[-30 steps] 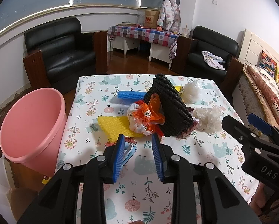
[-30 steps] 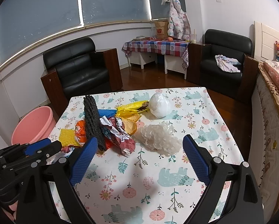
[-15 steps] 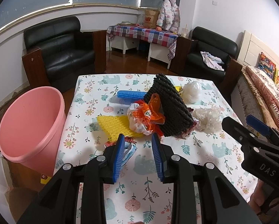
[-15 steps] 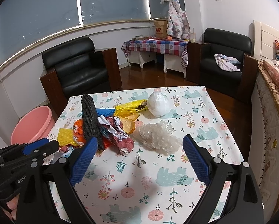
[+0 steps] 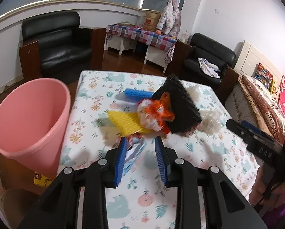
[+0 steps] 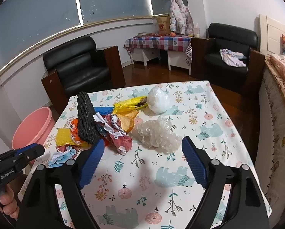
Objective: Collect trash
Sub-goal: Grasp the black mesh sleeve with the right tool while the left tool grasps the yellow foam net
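My bench carries the trash heap at its far left, the pink bin left of it. My right gripper, fingers just narrowing, stands open and empty; my left gripper open astride a crumpled wrapper.

The left wrist view is blurred by motion, so the trash pile and the print of the tablecloth are smeared there. The black mat hides part of the white bag behind it. The wrapper between the left gripper jaws is partly covered by the left jaw; contact cannot be told. The bucket is cut by the table edge in the right wrist view.
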The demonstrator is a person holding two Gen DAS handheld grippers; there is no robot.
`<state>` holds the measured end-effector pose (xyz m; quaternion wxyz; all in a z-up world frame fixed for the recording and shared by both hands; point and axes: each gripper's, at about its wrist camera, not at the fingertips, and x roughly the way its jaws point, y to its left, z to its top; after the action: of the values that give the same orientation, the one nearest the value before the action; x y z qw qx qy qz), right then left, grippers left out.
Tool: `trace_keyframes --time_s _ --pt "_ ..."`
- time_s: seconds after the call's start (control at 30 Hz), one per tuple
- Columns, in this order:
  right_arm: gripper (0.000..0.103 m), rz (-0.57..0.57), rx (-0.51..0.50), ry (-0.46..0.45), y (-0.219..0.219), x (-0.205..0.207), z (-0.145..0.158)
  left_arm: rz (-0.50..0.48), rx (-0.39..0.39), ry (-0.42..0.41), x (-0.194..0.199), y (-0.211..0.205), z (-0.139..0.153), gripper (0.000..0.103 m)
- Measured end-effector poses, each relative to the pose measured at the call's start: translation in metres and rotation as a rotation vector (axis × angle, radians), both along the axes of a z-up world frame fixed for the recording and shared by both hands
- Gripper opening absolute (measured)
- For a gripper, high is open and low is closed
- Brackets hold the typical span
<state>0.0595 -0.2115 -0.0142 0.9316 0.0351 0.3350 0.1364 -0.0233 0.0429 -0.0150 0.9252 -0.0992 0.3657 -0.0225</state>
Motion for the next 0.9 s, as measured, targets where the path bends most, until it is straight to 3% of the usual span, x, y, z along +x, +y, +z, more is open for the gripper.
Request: trace_keyframes --time_s 0.27,0.6,0.9 --pt "0.07 0.086 0.042 0.018 0.01 0.001 -0.004 0.035 -0.047 0.068 0.003 0.023 -0.018 0.029" --pt "0.062 0.216 0.019 -0.009 0.041 -0.004 0.004 0.077 -0.123 0.108 0.055 0.039 -0.02 0.029" --pt "0.048 0.261 0.006 0.014 0.065 0.006 0.002 0.09 -0.151 0.172 0.085 0.044 -0.041 0.028"
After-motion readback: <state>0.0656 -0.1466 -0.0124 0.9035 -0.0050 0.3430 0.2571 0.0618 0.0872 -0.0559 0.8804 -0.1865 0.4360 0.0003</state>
